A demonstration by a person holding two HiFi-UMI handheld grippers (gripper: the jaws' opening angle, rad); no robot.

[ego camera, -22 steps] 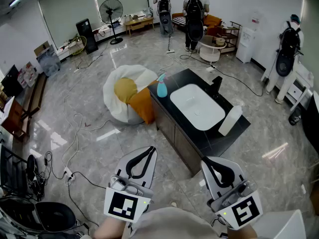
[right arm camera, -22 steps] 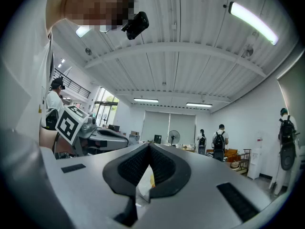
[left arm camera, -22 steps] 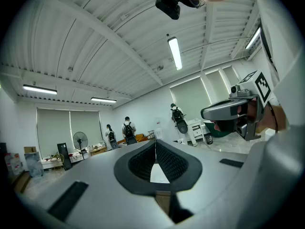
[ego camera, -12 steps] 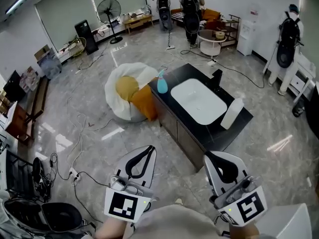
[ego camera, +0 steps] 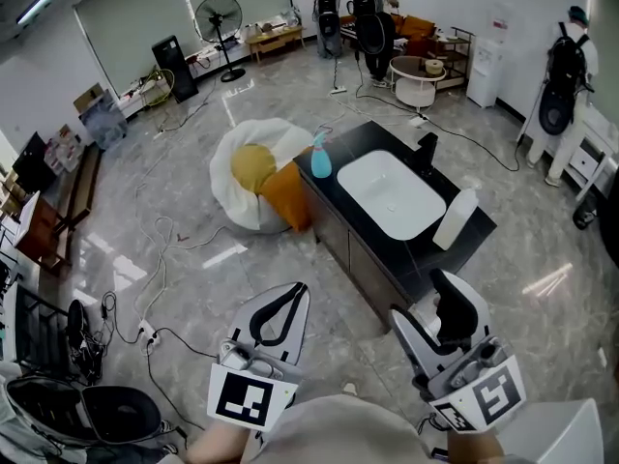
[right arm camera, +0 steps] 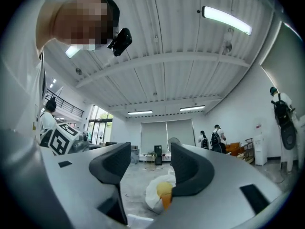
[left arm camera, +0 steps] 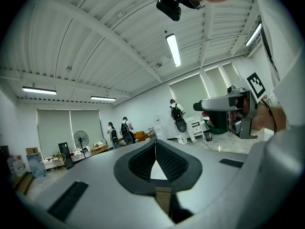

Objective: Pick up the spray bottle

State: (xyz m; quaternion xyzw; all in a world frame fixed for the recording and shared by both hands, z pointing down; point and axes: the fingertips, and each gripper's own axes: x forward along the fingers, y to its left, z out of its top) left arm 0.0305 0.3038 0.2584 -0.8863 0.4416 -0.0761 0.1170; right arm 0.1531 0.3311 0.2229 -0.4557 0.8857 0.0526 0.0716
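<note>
The blue spray bottle [ego camera: 320, 159] stands upright on the near-left corner of a black counter [ego camera: 464, 249], beside the white sink [ego camera: 391, 195]. Both grippers hover low in the head view, well short of the counter and far from the bottle. My left gripper [ego camera: 293, 292] is shut, its tips meeting with nothing in them [left arm camera: 155, 152]. My right gripper [ego camera: 430, 307] stands open and rolled to one side, and nothing is between its jaws [right arm camera: 150, 163]. The bottle does not show in either gripper view.
A white container [ego camera: 455, 218] and a black faucet [ego camera: 424, 153] stand on the counter. A white beanbag with yellow and orange cushions [ego camera: 253, 177] lies left of it. Cables [ego camera: 160, 259] trail over the floor. A fan [ego camera: 219, 19] and several people stand at the far wall.
The right gripper's jaws have come apart and the gripper has rolled to the side. The left gripper stays shut. The counter has shifted slightly right in the head view.
</note>
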